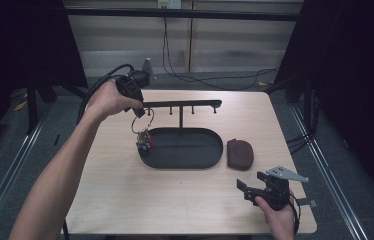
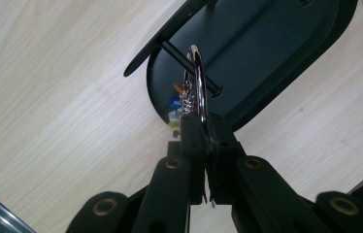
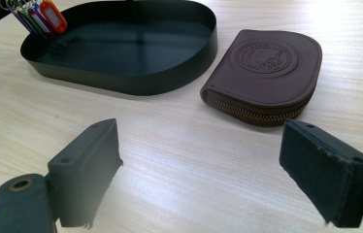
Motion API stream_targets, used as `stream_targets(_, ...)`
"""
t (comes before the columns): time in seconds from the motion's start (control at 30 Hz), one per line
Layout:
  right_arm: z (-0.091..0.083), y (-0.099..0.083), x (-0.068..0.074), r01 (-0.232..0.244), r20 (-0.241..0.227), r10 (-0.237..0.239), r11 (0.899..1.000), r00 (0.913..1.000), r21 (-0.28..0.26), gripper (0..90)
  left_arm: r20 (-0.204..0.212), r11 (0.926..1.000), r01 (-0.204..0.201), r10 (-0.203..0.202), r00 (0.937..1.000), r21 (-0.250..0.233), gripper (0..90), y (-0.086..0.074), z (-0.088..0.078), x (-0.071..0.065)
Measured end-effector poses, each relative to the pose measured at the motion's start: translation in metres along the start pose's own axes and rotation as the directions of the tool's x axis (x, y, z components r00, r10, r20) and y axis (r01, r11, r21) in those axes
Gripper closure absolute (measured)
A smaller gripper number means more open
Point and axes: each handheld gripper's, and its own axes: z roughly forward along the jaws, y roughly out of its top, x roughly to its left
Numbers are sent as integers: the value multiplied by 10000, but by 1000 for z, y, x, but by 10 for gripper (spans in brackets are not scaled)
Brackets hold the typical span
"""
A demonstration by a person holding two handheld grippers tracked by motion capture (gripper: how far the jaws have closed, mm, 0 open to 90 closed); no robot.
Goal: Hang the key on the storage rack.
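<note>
The left gripper [image 2: 203,127] is clamped on the key ring [image 2: 196,80], held up beside a peg of the black rack [image 1: 181,105] above the tray's left end. The ring is a large silver loop with small coloured tags [image 1: 144,141] hanging below. The oval black tray [image 1: 210,155] lies beneath; a brown zip pouch [image 3: 266,75] rests just right of it. The right gripper [image 3: 199,174], jaws apart, hovers near the pouch.

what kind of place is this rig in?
Likely a lab recording booth, not a home: a bare wooden table ringed by black curtains, loose cables on the floor, staged props like the key stand.
</note>
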Motion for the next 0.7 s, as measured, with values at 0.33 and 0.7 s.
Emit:
stream_targets(0.33,0,0,0,-8,9,8,10000,10000,9,143,-102,9995,279,-278,9996,137,836,3,7,5)
stream_targets(0.7,0,0,0,11,2,-11,10000,10000,7,143,-53,9994,337,-338,9994,-45,831,2,9,6)
